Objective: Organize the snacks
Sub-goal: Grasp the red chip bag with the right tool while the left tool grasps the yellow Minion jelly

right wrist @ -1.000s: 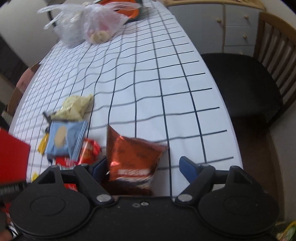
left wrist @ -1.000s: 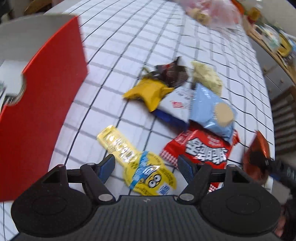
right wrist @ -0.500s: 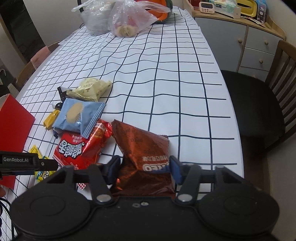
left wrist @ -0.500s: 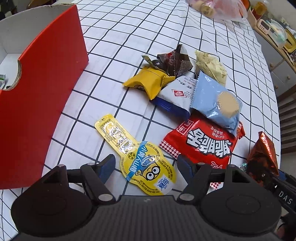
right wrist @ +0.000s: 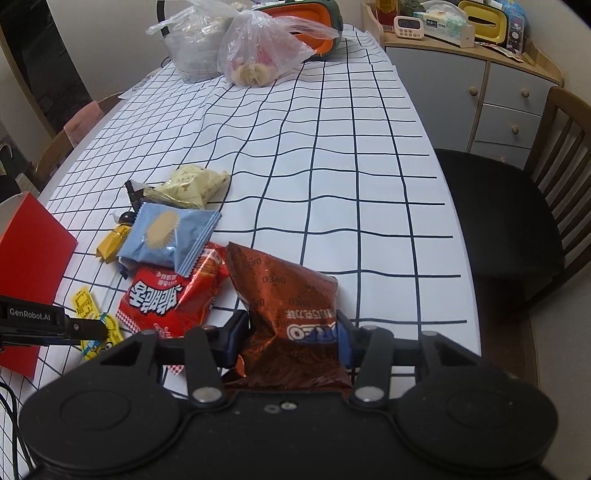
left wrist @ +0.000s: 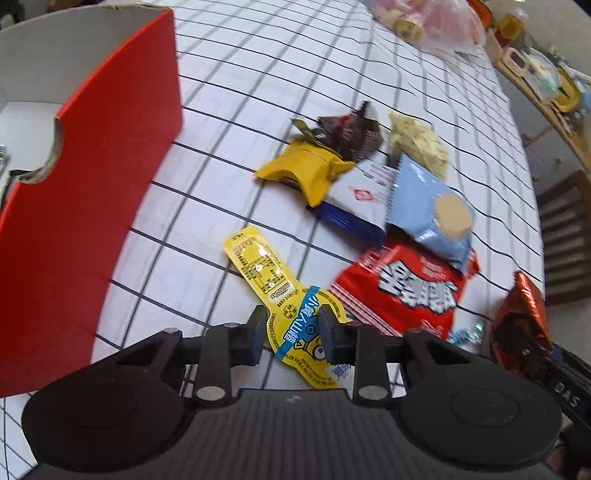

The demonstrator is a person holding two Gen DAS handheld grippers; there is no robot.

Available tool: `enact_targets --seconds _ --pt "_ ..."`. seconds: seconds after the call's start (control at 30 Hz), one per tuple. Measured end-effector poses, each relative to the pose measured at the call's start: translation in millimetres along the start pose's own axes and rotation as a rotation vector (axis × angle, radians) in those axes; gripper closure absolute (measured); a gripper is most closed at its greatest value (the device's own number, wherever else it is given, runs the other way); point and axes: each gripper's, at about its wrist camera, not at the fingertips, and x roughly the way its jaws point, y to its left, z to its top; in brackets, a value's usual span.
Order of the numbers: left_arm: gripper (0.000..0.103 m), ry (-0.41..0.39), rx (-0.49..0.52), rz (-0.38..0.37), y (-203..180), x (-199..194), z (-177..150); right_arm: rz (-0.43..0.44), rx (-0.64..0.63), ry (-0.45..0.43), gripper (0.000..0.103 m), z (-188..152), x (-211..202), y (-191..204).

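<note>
My left gripper is shut on a flat yellow Minions snack packet lying on the checked tablecloth. My right gripper is shut on a brown Oreo bag, which also shows in the left wrist view. Between them lies a pile: a red bag, a light blue biscuit packet, a white and blue packet, a yellow wrapper, a dark wrapper and a pale packet. A red cardboard box with a white inside stands at the left.
Plastic bags and an orange and green container sit at the table's far end. A chair with a black seat stands at the right table edge. A cabinet with clutter is behind it.
My left gripper has closed on the yellow Minions packet. My right gripper has tightened on the Oreo bag, which it closed on half a second earlier.
</note>
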Motion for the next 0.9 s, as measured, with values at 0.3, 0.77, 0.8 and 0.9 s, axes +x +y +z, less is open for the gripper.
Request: enact_targets --seconds 0.3,0.77,0.8,0.9 --pt "0.041 -0.011 0.013 0.056 -19 -5 2 -0.007 0.026 -0.01 0.056 -6 -7 -3" --pt "0.042 0.047 -0.035 0.232 -50 17 -4 -0.001 0.058 -0.023 0.056 -13 -14 -8" --pt "0.042 0.044 -0.036 0.234 -50 17 -5 0.0 0.059 -0.023 0.056 -13 -14 -8" --pt "0.047 0.037 -0.039 0.235 -49 14 -7 0.0 0.06 -0.025 0.056 -13 -15 -7"
